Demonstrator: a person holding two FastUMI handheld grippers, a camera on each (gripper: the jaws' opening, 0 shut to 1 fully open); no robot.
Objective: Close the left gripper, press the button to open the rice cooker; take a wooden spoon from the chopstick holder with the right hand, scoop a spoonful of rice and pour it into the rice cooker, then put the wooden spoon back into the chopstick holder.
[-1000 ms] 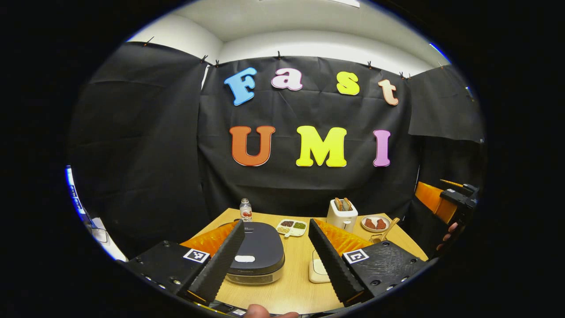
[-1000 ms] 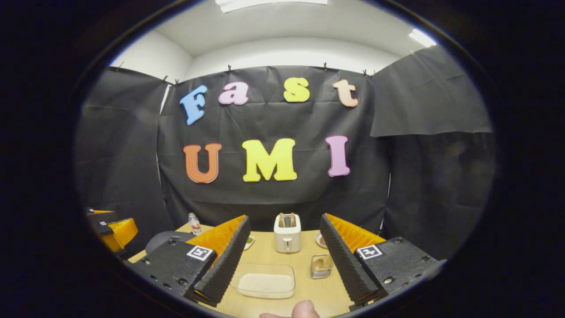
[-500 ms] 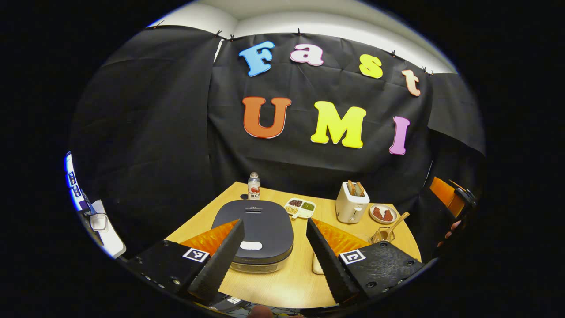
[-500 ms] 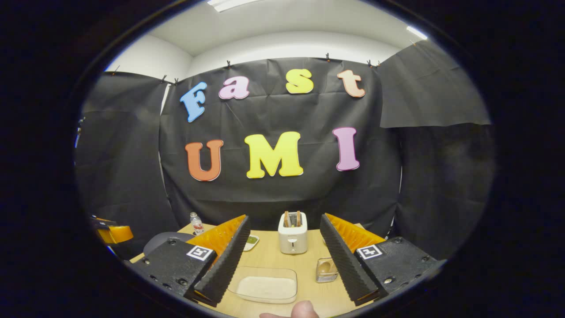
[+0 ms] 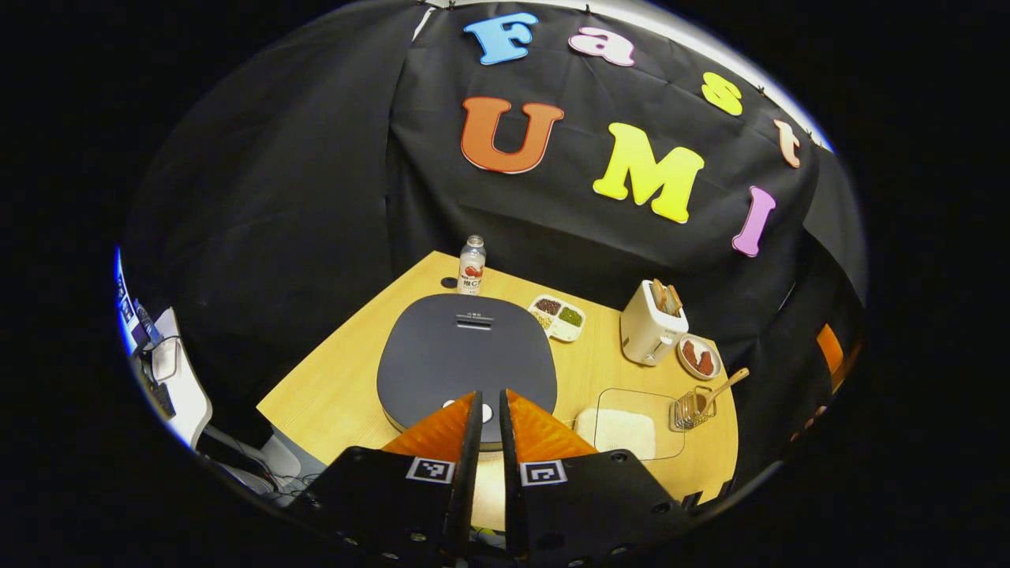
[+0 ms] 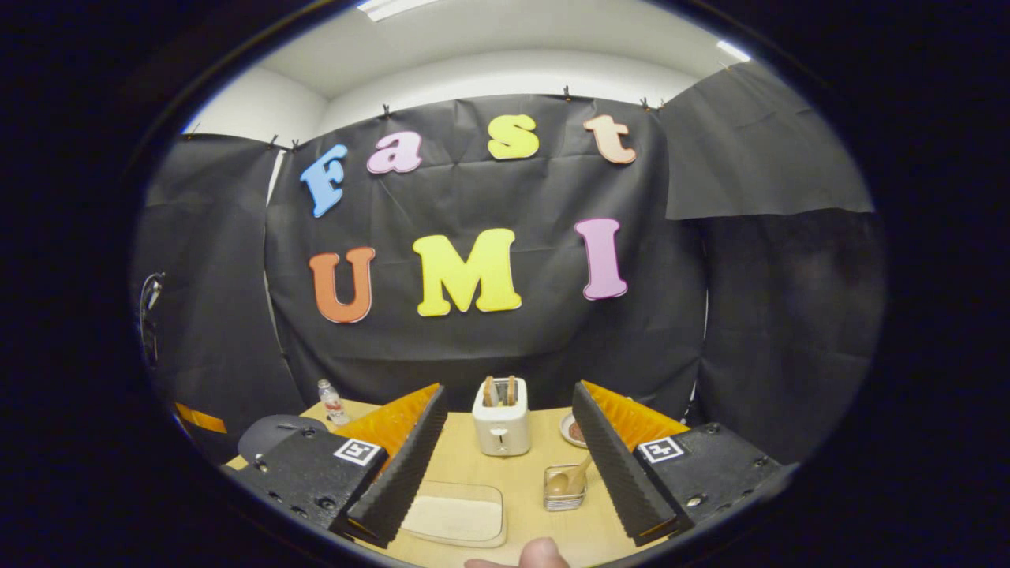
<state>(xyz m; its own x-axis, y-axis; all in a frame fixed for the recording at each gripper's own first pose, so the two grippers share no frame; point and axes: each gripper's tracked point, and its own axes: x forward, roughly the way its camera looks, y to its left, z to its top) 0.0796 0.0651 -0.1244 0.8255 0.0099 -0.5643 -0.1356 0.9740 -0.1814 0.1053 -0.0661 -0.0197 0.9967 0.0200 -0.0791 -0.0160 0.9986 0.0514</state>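
A: Left gripper [image 5: 487, 410] state?

B: Fingers drawn together to a narrow slit, nothing between them. In the left gripper view it hangs above the front edge of the rice cooker [image 5: 465, 355], tips at 6 o'clock of the lid, right over the pale button [image 5: 483, 412]. Contact with the button: cannot tell. Lid is down.

A: Right gripper [image 6: 509, 457]?

B: Wide apart, holding nothing, raised over the table [image 6: 521, 461]. A fingertip [image 6: 541, 554] of the holding hand shows at 6 o'clock in the right gripper view.

A: Spoon and holder?

B: Wooden spoon [image 6: 574, 477] stands in the chopstick holder [image 6: 563, 489], handle leaning toward 1 o'clock. The holder sits between the right gripper's fingers, nearer the right one. In the left gripper view the holder [image 5: 692, 408] lies at 3 o'clock of the cooker, touching the right edge of the clear rice tray [image 5: 631, 426].

A: Other items?

B: Toaster [image 6: 500, 422] at 12 o'clock of the tray [image 6: 458, 517], bottle [image 5: 472, 266] at 12 o'clock of the cooker, small divided dish [image 5: 557, 315] between them.
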